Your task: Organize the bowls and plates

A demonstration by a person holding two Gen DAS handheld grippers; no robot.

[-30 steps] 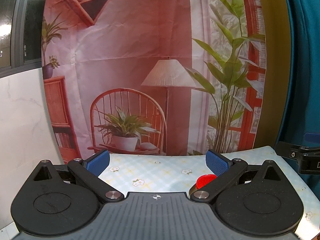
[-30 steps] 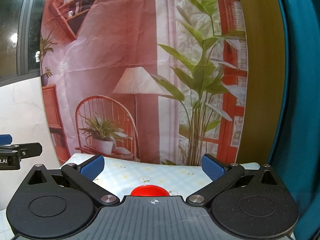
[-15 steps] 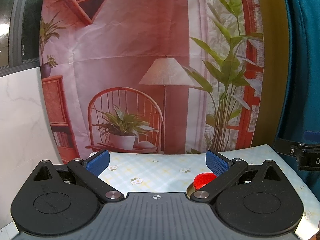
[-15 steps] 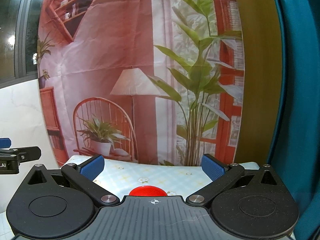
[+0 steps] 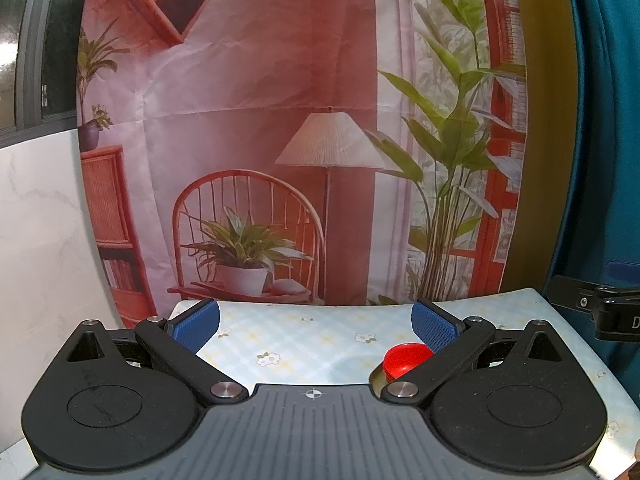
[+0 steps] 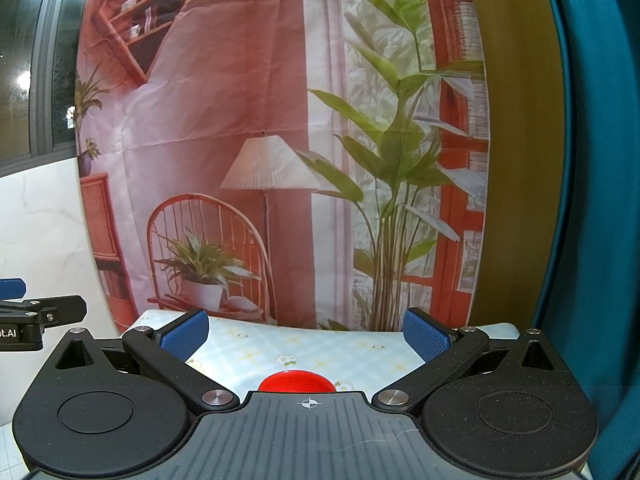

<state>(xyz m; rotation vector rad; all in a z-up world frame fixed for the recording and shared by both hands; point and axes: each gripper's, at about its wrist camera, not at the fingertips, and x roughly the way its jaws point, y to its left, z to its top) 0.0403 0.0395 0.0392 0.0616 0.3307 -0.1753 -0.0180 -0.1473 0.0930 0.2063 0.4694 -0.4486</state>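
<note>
Red bowl (image 6: 296,384), one, on floral tablecloth (image 5: 320,336).
Left gripper (image 5: 316,322) and right gripper (image 6: 306,332): jaws spread apart, empty, above the near table edge.

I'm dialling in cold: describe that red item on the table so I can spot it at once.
Find the big printed backdrop of a lamp and wicker chair; below it lies the pale floral checked tablecloth. On that cloth, near the camera, is a small red rounded object, partly hidden behind the open left gripper. It is the only solid bright red thing on the cloth; its exact type cannot be told.
</note>
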